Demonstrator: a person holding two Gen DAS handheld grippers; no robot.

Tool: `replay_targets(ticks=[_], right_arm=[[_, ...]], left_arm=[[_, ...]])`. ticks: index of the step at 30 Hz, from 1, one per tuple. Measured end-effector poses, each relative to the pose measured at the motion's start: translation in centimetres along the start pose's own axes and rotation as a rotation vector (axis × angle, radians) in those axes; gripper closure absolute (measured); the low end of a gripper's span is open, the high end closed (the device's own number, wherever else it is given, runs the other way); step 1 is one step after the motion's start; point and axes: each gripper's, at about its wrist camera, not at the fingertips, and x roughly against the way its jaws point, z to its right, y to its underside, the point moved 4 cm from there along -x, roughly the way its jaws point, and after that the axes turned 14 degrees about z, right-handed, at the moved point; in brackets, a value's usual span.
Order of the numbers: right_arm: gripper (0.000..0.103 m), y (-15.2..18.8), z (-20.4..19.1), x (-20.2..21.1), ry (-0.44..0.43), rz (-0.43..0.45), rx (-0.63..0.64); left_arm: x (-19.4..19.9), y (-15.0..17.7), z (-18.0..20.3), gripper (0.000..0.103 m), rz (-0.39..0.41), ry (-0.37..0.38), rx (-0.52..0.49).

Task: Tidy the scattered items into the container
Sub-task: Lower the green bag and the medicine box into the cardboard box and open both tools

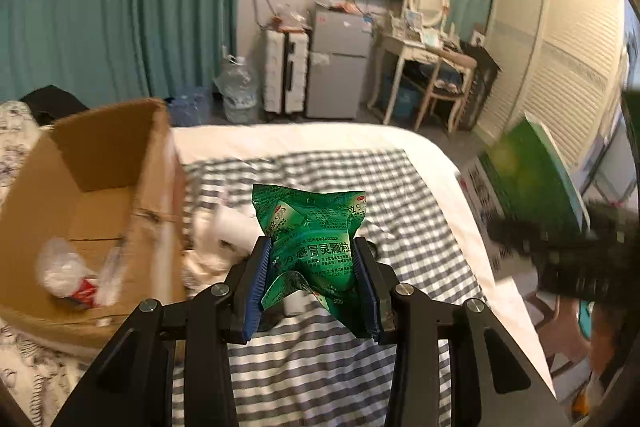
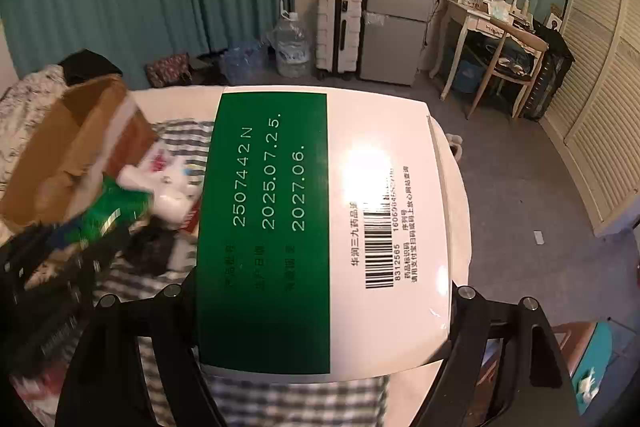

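My left gripper (image 1: 316,267) is shut on a green medicine sachet (image 1: 312,227) and holds it above the checked bed cover, just right of the open cardboard box (image 1: 100,195). The sachet and left gripper show blurred in the right wrist view (image 2: 108,215). My right gripper (image 2: 324,307) is shut on a green and white medicine box (image 2: 320,227), which fills that view and hides the fingertips. The same medicine box shows at the right of the left wrist view (image 1: 532,175). The cardboard box (image 2: 68,155) holds a clear plastic bag and a red-labelled item (image 1: 72,275).
White items, one a small bottle (image 1: 228,227), lie on the bed beside the cardboard box. The checked cover (image 1: 400,211) lies over a white bed. Beyond the bed stand a water jug (image 1: 238,87), a suitcase, a fridge (image 1: 340,63) and a dressing table.
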Motion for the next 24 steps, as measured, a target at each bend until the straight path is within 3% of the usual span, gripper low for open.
replay_targets(ticks=[7,16,21,24], right_arm=[[0.023,-0.1,-4.8,3.4,-0.031,0.022,0.054],[0.023,-5.0,-13.4,6.9,-0.149,0.121,0.083],[0.022,-7.6,-20.0,5.7,-0.252,0.151,0.105],[0.022,-8.4,-24.0,4.0,-0.290,0.149,0.129]], left_arm=[[4.1,-3.1,-5.1,0.062,0.038,-0.094,0.045],[6.7,-4.9,-14.6,0.062,0.053,-0.252,0.128],[7.1,-4.2,-19.5,0.062,0.018,-0.205,0.174],[6.5,-3.8,-21.4,0.062,0.003,-0.236,0.164]])
